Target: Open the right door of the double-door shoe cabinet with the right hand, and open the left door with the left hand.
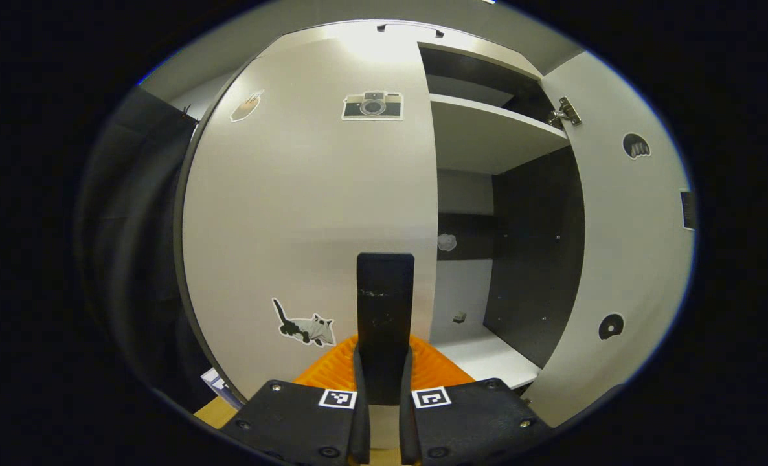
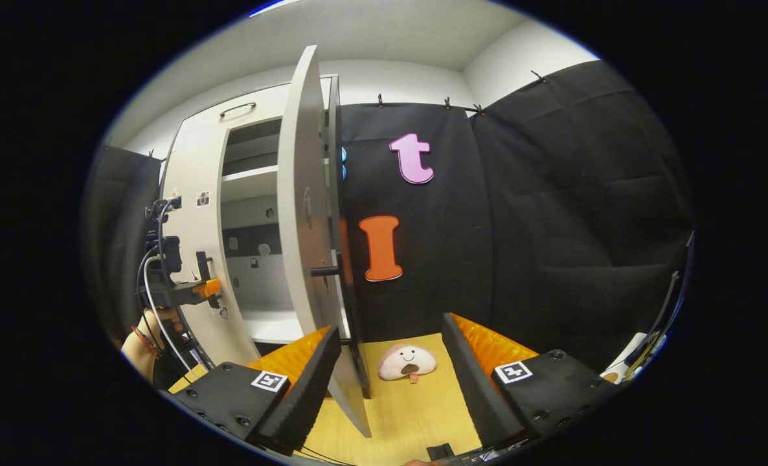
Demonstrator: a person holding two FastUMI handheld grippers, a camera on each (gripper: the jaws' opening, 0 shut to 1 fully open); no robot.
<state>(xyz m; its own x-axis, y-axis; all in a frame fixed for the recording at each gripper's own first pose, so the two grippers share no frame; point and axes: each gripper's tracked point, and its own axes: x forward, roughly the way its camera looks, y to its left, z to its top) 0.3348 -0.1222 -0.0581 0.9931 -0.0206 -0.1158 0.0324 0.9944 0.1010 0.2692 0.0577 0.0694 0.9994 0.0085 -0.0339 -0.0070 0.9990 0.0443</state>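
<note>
Right door open; my right gripper gapes empty. My left gripper clamps the left door's handle; a skewed pull could slip it off.

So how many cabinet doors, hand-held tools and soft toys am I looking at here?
Cabinet doors: 2 (left door shut, right door open)
Tools: 2 (left tool clamping the left door's handle, right tool open)
Plush toy: 1
Total: 5

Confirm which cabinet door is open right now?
The right door, swung out, exposing the shelves. The left door, with the camera sticker, sits flush; the left gripper is clamped on its handle.
</note>
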